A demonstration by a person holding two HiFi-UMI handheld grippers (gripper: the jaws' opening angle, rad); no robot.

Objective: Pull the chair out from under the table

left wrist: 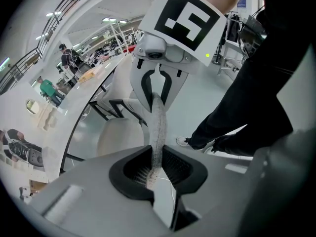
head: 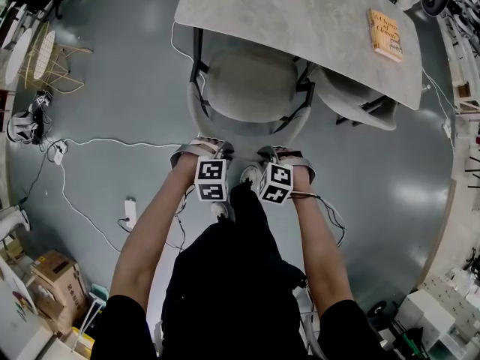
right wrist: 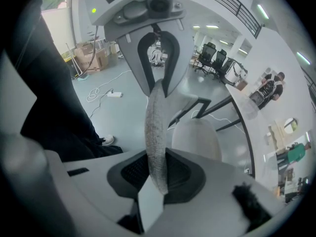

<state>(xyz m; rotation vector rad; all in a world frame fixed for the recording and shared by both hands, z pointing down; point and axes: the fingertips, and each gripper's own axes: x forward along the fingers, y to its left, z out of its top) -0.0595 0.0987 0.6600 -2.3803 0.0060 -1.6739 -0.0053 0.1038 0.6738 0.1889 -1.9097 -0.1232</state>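
2 grips: left hand-held gripper (head: pixel 211 150) and right hand-held gripper (head: pixel 275 154) each pinch thin back rim of chair (head: pixel 251 88), jaws narrowly apart. Seat half under counter (head: pixel 300 21). Risk: uneven pull swings chair into neighbouring chair (head: pixel 354 100); pads possibly slip off rim.

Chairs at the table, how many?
2. One pale grey upholstered chair at marbled grey table's near edge, in left tongs and right tongs; second grey chair under its right end. Others possibly hidden.

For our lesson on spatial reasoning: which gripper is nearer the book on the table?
Right. The right gripper, clamped on the chair, is below-left of the book; the left gripper clamps it farther left.
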